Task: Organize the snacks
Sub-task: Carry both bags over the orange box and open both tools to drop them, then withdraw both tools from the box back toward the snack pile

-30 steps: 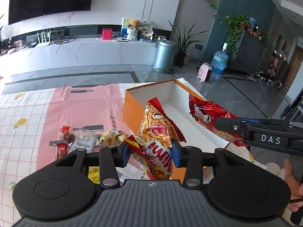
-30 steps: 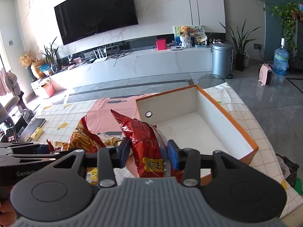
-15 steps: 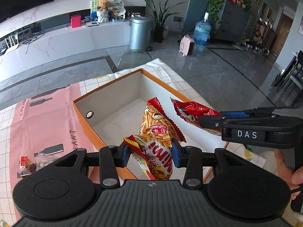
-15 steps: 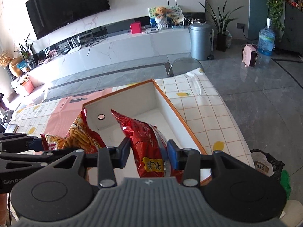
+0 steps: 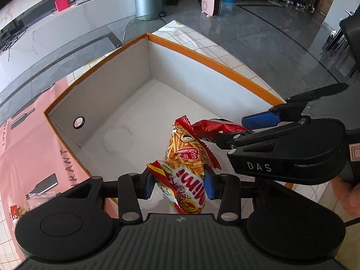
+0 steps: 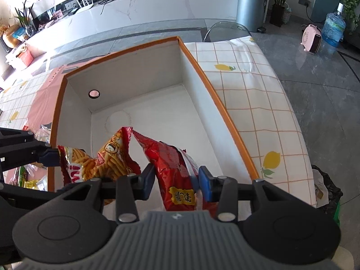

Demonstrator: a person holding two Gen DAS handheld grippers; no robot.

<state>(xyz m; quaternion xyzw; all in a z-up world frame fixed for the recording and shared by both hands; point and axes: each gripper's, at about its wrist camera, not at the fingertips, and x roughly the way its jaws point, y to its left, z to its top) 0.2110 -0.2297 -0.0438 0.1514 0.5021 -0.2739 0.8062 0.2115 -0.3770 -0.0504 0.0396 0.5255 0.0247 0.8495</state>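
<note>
Both tongs hang over the open orange-rimmed box [image 5: 202, 56], pointing steeply down into it. Left tongs [image 5: 178, 185] are clamped on a yellow-red prawn-stick bag [image 5: 184, 157], centre-low in the left wrist view; the bag dangles above the box floor, not resting on it. Right tongs [image 6: 176, 178] are clamped on a red snack bag [image 6: 173, 164], centre-low in the right wrist view, also above the floor. The two bags sit just beside each other, tips near touching; can't tell if they make contact. Box interior is bare white, nothing in it yet, so no snack is stowed so far. Left of the box, on the desk [image 6: 247, 94] with its checked cloth, more small packets [image 5: 27, 202] lie at lower left of the left wrist view; those look like remaining work. Judgement: early stage, first two bags about to be dropped, release not yet done, several loose packets left to collect.
</note>
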